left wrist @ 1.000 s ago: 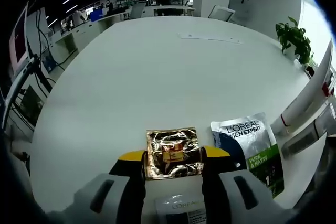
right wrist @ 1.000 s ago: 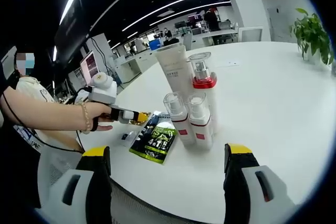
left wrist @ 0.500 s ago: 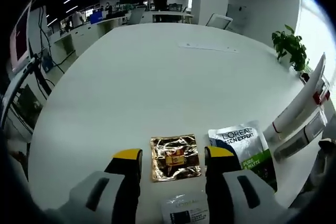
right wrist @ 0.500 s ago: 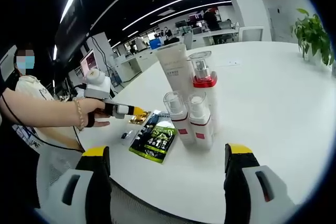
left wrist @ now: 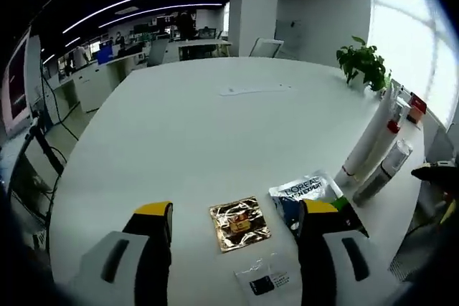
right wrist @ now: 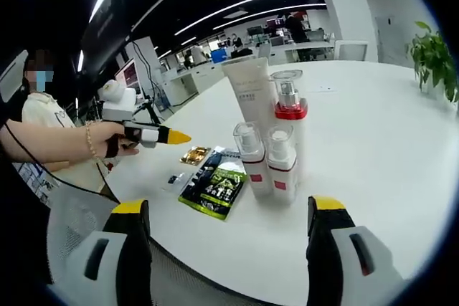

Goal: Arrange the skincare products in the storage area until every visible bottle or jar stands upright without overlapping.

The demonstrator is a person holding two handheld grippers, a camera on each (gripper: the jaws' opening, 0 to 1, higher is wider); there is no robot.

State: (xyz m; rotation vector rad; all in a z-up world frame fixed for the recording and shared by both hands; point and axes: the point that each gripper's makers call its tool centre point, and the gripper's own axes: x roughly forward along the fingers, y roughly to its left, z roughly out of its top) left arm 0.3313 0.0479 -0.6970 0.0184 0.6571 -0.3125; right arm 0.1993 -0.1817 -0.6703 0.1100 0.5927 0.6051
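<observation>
A tall white tube (right wrist: 249, 94), a pump bottle with a red collar (right wrist: 289, 123) and two small clear-capped bottles (right wrist: 247, 157) (right wrist: 280, 164) stand upright together on the white table (right wrist: 373, 127). Beside them lie a green and black sachet (right wrist: 219, 183), a gold foil sachet (right wrist: 194, 155) and a small white sachet (right wrist: 174, 177). My left gripper (left wrist: 237, 209) hangs open above the gold sachet (left wrist: 239, 223), apart from it. A hand holds it at the left in the right gripper view (right wrist: 161, 135). My right gripper (right wrist: 229, 207) is open, short of the bottles.
A potted plant (left wrist: 362, 62) stands at the table's far edge, and a paper strip (left wrist: 254, 89) lies mid-table. The bottles (left wrist: 373, 141) stand at the right in the left gripper view. Desks and chairs fill the office behind. A person sits at the left (right wrist: 39, 116).
My left gripper has opened wider and drawn up and back from the gold sachet, which now lies flat on the table. The right gripper has barely moved.
</observation>
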